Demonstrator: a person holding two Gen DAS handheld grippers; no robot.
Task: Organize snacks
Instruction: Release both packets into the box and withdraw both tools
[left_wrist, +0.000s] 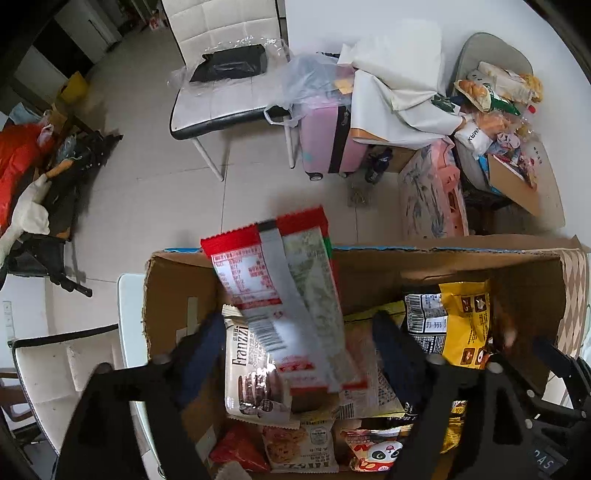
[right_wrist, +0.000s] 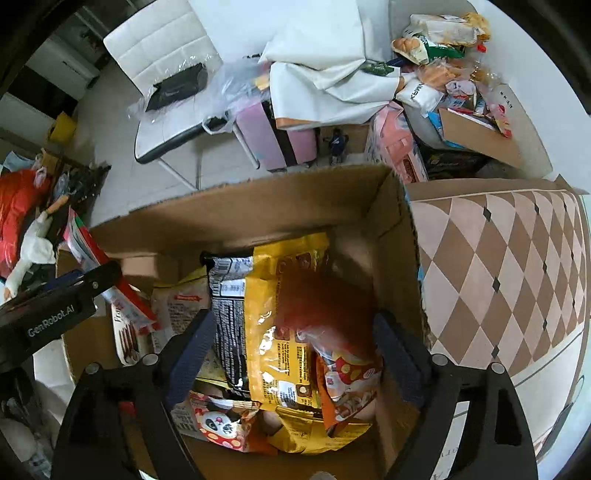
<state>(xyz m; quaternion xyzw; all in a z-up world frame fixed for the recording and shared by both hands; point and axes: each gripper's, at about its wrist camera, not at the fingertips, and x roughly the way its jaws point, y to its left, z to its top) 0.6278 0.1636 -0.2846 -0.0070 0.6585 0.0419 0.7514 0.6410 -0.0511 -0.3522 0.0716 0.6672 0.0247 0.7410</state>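
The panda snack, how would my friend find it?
Look in the cardboard box full of snack packets. Near the big yellow bag, towards the camera, lies the panda snack. It is the only red, spotted packet with a black-and-white panda face.

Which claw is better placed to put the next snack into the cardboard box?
Probably left: the left claw has the red-edged packet between its open fingers, over the cardboard box. The right claw holds nothing.

Lived-in home room, cluttered. Pale tiled floor (left_wrist: 147, 192) ahead of gripper; white padded chair (left_wrist: 218, 74) and pink suitcase (left_wrist: 325, 144) beyond; cardboard box (left_wrist: 177, 295) of snack packs directly below; food-packet pile (left_wrist: 495, 92) far right.
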